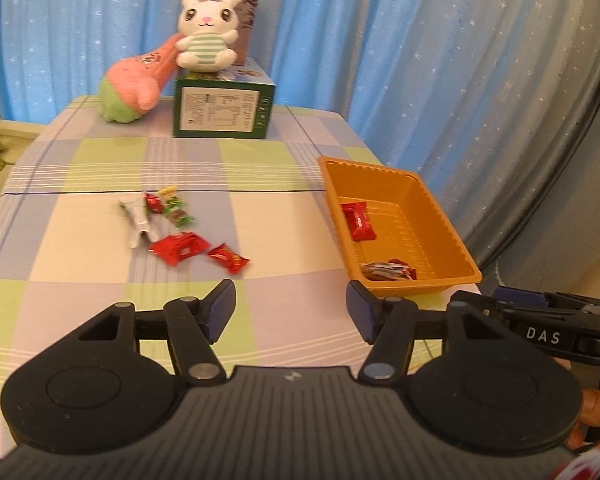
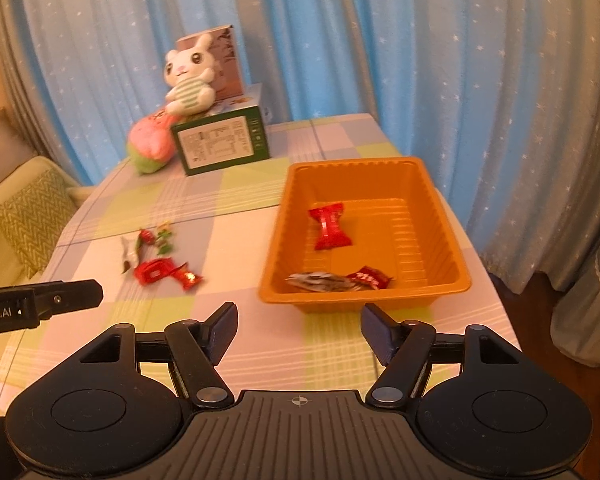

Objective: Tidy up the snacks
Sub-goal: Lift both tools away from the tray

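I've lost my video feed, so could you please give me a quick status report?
Left gripper and right gripper open, empty. Three snacks in orange tray; loose snacks remain on table. Path unobstructed.

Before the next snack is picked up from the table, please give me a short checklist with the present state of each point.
1. Left gripper open and holding nothing: ok.
2. Right gripper open and holding nothing: ok.
3. Loose snacks on the cloth, with no box or toy on them: ok.
4. Tray upright on the table, with room left beside its three snacks: ok.
5. Each gripper's fingers away from the tray rim: cannot tell; the left one looks close in its own view.
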`<state>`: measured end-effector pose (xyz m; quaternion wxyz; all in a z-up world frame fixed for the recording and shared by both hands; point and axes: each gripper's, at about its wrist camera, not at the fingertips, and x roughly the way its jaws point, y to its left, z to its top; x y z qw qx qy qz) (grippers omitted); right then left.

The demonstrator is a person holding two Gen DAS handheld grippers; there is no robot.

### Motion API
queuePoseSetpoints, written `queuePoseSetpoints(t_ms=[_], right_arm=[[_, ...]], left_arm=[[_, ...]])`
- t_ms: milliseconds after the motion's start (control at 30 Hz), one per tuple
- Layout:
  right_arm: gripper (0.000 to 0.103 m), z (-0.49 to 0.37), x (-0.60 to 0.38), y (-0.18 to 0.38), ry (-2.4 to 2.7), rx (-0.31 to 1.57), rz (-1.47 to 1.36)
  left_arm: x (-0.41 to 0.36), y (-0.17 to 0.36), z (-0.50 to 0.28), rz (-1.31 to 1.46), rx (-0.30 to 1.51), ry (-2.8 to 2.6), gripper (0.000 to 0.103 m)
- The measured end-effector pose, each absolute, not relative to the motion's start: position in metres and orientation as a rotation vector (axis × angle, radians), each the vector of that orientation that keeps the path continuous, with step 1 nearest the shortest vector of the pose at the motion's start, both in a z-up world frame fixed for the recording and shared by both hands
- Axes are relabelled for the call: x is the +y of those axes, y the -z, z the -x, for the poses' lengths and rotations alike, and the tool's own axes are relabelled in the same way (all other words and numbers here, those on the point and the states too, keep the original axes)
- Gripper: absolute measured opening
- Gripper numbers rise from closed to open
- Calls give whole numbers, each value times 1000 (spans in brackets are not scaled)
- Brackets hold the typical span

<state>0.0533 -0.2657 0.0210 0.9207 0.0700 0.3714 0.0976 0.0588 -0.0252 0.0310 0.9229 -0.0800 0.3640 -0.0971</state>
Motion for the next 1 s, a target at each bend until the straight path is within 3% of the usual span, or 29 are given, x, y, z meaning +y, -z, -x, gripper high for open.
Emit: queuePoseSetpoints(t_ms=[1000], right_arm=[[69, -59, -208, -6, -308, 779, -109]], left_arm=[[43, -15, -46, 185, 757, 49, 65]])
